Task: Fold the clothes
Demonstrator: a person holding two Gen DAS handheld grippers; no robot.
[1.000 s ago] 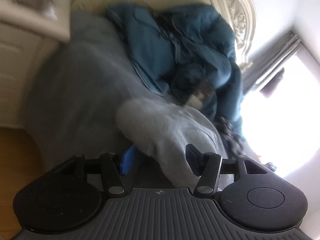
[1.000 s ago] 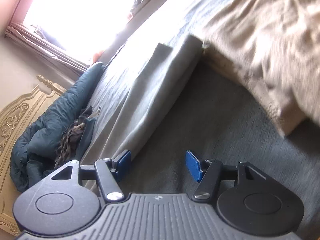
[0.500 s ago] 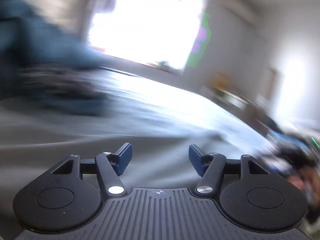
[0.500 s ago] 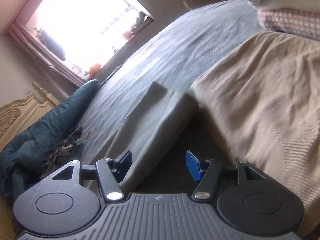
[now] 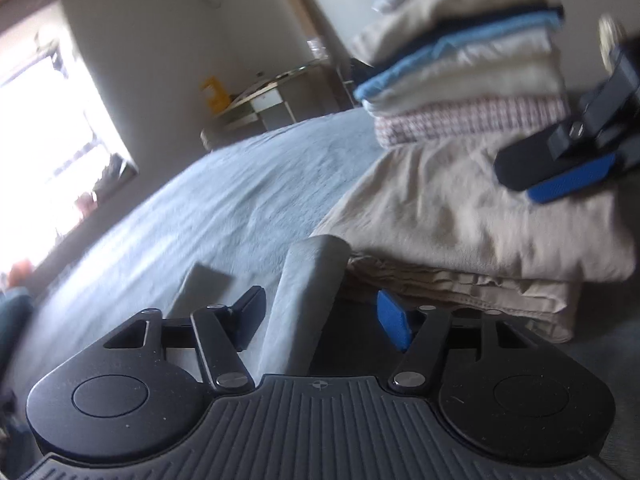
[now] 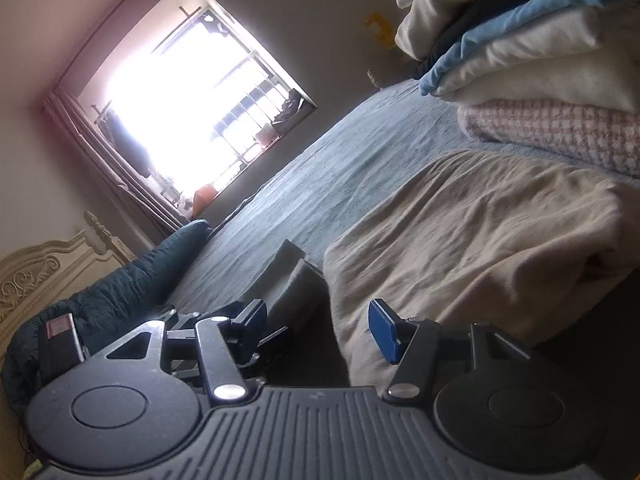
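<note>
The folded grey garment, a long narrow roll of soft cloth, lies on the bed straight ahead of my left tongs, its near end reaching in between the two spread fingers without either blue pad pressing it. My left tongs are released, gaping wide around that end. In my right wrist view the same grey garment sits just beyond the left finger of my right tongs, which are also released and grasp nothing; part of the left tool shows low at the left of that view.

Just beside the grey roll, on its right, lies a folded beige corduroy garment, its layered edge touching or nearly touching the roll; I cannot tell which. My right tongs appear above it in the left view, blurred.

Behind the beige piece stands a stack of folded clothes: pink-checked at the bottom, cream, light blue and dark layers above. All of it rests on the blue-grey bedspread. Farther off, a dark teal quilted jacket is bunched against the carved cream headboard, beneath a bright barred window.
</note>
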